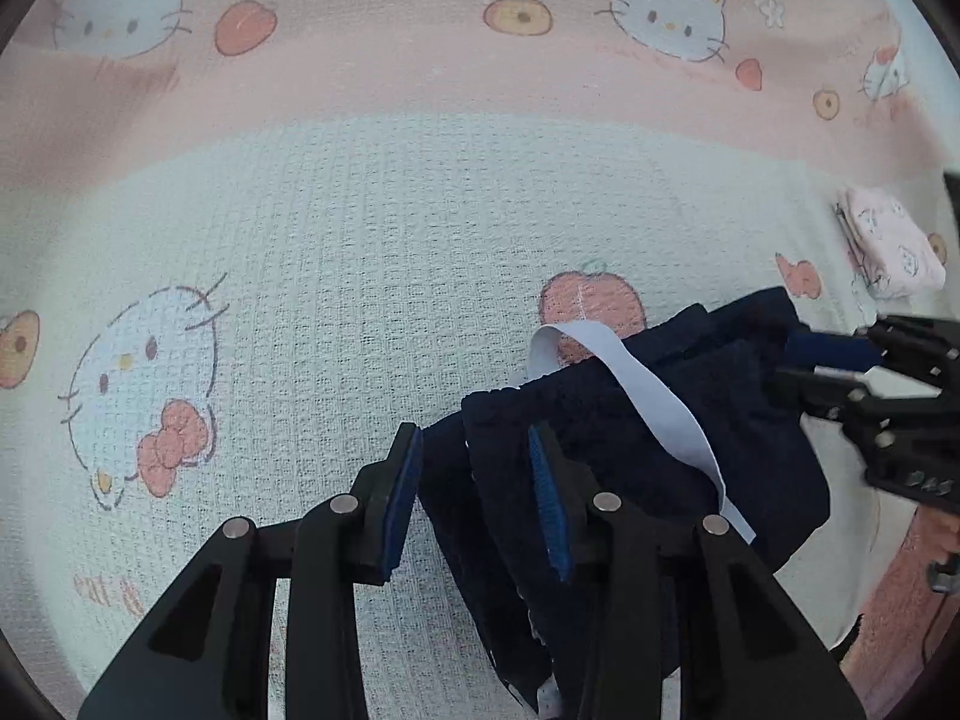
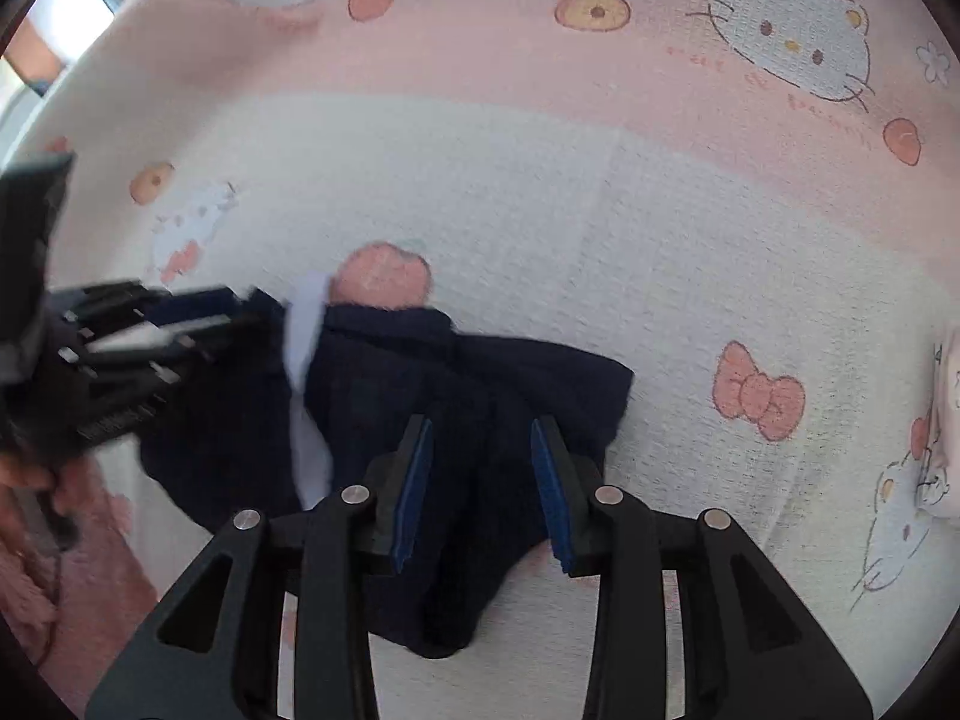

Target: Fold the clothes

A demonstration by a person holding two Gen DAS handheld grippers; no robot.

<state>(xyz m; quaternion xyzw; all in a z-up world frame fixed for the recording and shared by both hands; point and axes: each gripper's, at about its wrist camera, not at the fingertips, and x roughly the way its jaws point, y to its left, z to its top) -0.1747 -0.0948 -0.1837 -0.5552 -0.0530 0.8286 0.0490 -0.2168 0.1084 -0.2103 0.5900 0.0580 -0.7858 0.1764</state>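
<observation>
**Left wrist view and right wrist view: dark garment under both tongs**

Left wrist view: dark navy garment (image 1: 720,420) lying bunched on a waffle-textured blanket (image 1: 360,240) printed with cartoon cats, bows and apples. Crossed from upper left to lower right by a white strip (image 1: 648,402), looped at its upper end beside a printed apple. Left tongs (image 1: 474,504) pointing steeply down at the garment's left edge, jaws partly apart, a thick fold of the dark cloth filling the gap between the blue pads; cannot tell whether pressed or merely straddled. Right tongs (image 1: 786,360) reaching in from the right side, tips at the garment's far right edge. Small folded pink cloth (image 1: 894,252) farther right on the blanket, well apart from the garment.

Right wrist view: right tongs set over the middle of the garment, jaws partly apart, pads standing clear with dark cloth lying between and beneath them, not clamped. Left tongs blurred at the left border, tips at the garment's edge near the white strip. Garment rumpled, one rounded lobe trailing toward the lower edge.
</observation>
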